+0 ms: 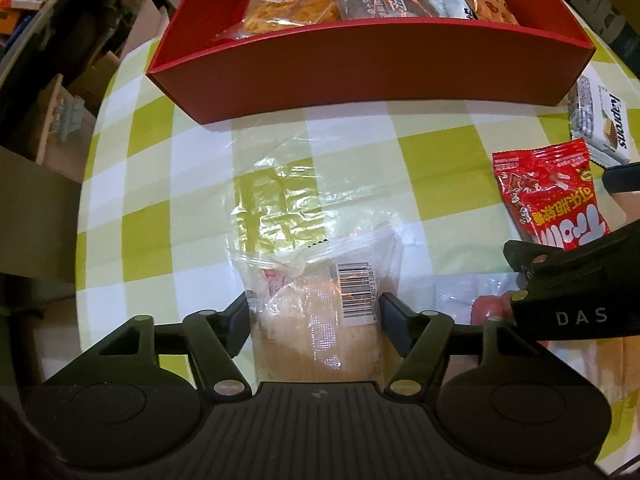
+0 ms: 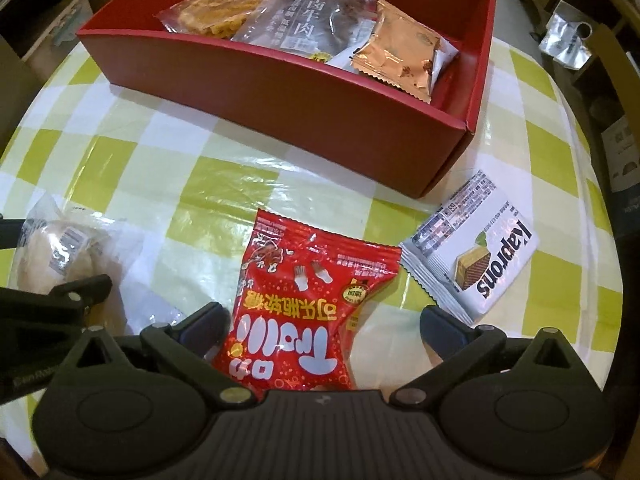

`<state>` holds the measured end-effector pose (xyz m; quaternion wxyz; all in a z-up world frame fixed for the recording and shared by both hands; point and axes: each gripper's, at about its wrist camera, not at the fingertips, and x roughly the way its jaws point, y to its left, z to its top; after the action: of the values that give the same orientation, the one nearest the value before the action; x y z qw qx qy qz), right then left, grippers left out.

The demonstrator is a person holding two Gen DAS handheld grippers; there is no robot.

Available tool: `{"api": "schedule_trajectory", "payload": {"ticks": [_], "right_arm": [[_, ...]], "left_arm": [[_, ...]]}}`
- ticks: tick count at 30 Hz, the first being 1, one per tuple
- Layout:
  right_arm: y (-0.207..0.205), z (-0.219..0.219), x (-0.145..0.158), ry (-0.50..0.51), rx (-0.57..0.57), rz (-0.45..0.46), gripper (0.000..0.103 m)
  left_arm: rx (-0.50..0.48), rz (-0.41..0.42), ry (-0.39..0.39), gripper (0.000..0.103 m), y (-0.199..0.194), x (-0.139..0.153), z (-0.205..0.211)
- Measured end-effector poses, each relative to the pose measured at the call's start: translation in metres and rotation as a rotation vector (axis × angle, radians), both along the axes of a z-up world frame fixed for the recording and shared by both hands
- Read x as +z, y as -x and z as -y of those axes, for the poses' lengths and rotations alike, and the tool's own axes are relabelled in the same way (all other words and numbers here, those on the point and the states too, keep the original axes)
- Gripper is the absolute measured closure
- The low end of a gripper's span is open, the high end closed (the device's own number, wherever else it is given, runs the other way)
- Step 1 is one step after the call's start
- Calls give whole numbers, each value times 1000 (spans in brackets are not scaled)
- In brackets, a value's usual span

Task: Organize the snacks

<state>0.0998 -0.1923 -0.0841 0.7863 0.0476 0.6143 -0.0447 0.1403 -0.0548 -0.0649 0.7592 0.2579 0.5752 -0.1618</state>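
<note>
Snacks sit partly sorted: from the left wrist view, a red box (image 1: 372,68) at twelve o'clock already holds several packets, while a clear-wrapped bread bag (image 1: 316,320) lies on the checked tablecloth (image 1: 152,184) at six o'clock, between the tips of the left gripper (image 1: 314,312). Its fingers sit right against the bag's sides, yet whether they truly pinch it I cannot tell. A red candy packet (image 1: 548,196) lies at three o'clock. From the right wrist view, that red candy packet (image 2: 308,312) rests between the widely spread fingers of the right gripper (image 2: 320,324), untouched on one side, with a white wafer packet (image 2: 476,256) at four o'clock. The slippery film could slide out of a light squeeze, and the two grippers work close enough to bump.
</note>
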Motion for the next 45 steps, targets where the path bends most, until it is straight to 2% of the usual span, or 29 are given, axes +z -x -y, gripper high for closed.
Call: {"api": "schedule_trajectory", "payload": {"ticks": [2, 4, 12, 22, 24, 27, 30, 34, 38, 40, 42, 45], "right_arm": [[2, -2, 2, 2, 23, -8, 0], [6, -5, 5, 3, 43, -3, 4], [14, -12, 15, 8, 66, 8, 35], [17, -5, 27, 1, 73, 29, 37], [19, -2, 34, -11, 66, 50, 42], [20, 2, 42, -35, 53, 71, 42], [20, 2, 37, -34, 55, 54, 45], [20, 2, 33, -36, 67, 40, 45], [17, 10, 34, -66, 30, 42, 45], [16, 12, 37, -61, 20, 66, 40], [12, 15, 35, -54, 8, 54, 22], [6, 11, 23, -69, 16, 21, 22]], "left_arm": [[4, -10, 17, 36, 0, 1, -1], [-1, -7, 20, 37, 1, 2, -1], [2, -1, 44, 38, 4, 11, -5], [1, 4, 80, 38, 4, 21, -2], [1, 8, 90, 38, 4, 25, -2], [5, 14, 106, 38, 2, 30, -1], [9, 17, 113, 38, 1, 32, 1], [-2, 6, 92, 39, 3, 24, 5], [-6, 5, 88, 39, 4, 23, 5], [-7, 4, 91, 39, 3, 23, 5], [-3, -1, 91, 38, 2, 22, 5], [1, -10, 85, 38, 1, 20, 7]]}}
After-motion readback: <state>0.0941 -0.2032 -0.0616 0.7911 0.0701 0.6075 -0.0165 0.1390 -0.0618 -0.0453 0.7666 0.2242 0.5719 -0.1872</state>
